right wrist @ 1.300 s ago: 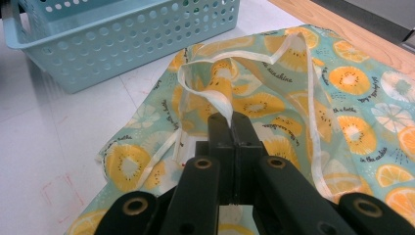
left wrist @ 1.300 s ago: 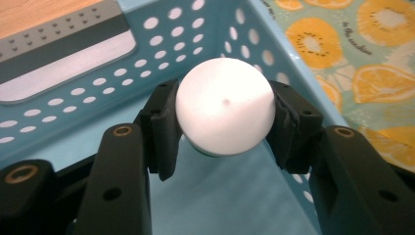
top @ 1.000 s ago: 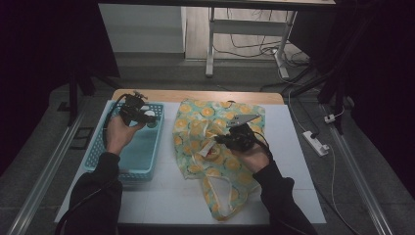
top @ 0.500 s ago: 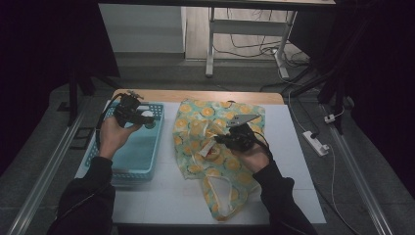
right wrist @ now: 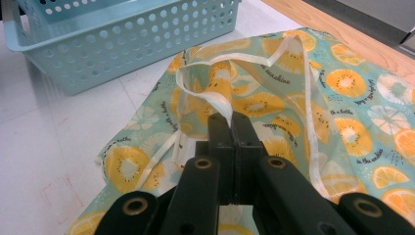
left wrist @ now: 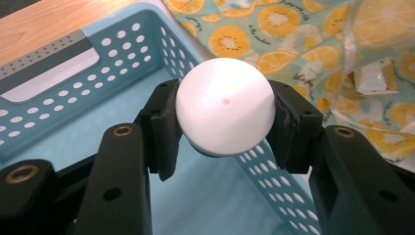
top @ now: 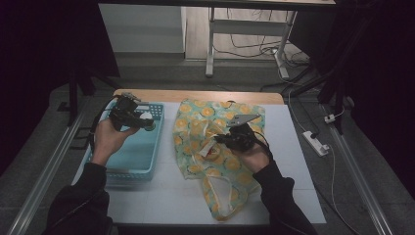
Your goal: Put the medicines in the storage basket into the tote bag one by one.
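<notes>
1. The left gripper (left wrist: 222,122) clamps a round white bulb (left wrist: 224,105) above the perforated light-blue plastic basket (left wrist: 58,107).
2. The right gripper (right wrist: 230,122), jaws together, pinches the cream rim of the orange-slice-print fabric bag (right wrist: 274,103) on the table.

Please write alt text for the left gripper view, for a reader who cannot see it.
A black claw grips a white ball between its two pads, above a light blue basket with holes. Behind it lies a cloth bag printed with orange slices.

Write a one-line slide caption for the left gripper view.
Left gripper clamps a white ball above the blue perforated basket, beside the orange-print bag.
</notes>
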A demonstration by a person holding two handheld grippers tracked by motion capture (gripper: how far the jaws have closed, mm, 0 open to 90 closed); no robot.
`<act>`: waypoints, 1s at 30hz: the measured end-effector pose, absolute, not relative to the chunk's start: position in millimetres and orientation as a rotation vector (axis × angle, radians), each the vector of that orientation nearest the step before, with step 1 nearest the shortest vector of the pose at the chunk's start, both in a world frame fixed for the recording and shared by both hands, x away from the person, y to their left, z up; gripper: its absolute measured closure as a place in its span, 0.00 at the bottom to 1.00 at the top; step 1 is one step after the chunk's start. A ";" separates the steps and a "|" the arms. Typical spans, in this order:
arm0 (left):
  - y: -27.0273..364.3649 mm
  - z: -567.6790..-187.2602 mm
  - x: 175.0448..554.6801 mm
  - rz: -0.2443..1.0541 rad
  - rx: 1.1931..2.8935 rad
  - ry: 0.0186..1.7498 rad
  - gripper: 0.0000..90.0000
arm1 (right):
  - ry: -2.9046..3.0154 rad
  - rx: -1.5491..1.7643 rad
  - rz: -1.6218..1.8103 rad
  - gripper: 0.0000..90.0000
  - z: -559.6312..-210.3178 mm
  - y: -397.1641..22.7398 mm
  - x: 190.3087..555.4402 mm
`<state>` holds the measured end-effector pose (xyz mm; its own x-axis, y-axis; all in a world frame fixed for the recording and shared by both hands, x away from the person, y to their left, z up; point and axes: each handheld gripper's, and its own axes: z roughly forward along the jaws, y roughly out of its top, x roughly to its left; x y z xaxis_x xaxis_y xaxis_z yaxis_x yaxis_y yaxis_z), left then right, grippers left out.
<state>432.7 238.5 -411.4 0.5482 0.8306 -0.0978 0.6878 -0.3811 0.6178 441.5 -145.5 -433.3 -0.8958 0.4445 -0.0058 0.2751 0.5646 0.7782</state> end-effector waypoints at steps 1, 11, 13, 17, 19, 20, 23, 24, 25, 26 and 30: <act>237.7 -410.7 430.7 0.304 2.171 1.211 0.56 | 2.596 0.606 1.239 1.00 -433.5 -145.5 441.6; 223.9 -403.0 412.3 0.281 2.174 1.121 0.56 | 2.594 0.608 1.240 1.00 -433.7 -145.6 441.8; 220.6 -403.4 409.0 0.272 2.177 1.106 0.56 | 2.592 0.610 1.241 1.00 -433.4 -146.0 441.9; 213.9 -403.7 402.9 0.258 2.175 1.074 0.56 | 2.590 0.612 1.241 1.00 -432.9 -146.4 442.1; 209.8 -403.7 399.9 0.254 2.184 1.053 0.56 | 2.588 0.614 1.242 1.00 -432.7 -146.5 442.1; 207.5 -403.8 398.3 0.252 2.184 1.045 0.56 | 2.589 0.614 1.242 1.00 -432.6 -146.6 442.2; 200.2 -404.6 394.4 0.241 2.184 1.020 0.56 | 2.590 0.617 1.242 1.00 -432.8 -146.7 442.5; 197.8 -404.9 393.4 0.237 2.189 1.009 0.56 | 2.589 0.617 1.242 1.00 -432.9 -146.7 442.5; 195.0 -405.3 392.3 0.233 2.190 1.000 0.56 | 2.590 0.617 1.241 1.00 -432.8 -146.7 442.5; 192.1 -405.7 391.4 0.230 2.195 0.990 0.56 | 2.589 0.617 1.241 1.00 -432.7 -146.7 442.5; 179.0 -407.8 388.0 0.215 2.206 0.955 0.56 | 2.586 0.617 1.242 1.00 -432.2 -147.1 442.5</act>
<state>388.0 179.0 -407.8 0.7129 0.6908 -0.1207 0.5721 -0.4733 0.6699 442.5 -147.1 -432.2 -0.8912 0.4536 -0.0053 0.2793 0.5580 0.7814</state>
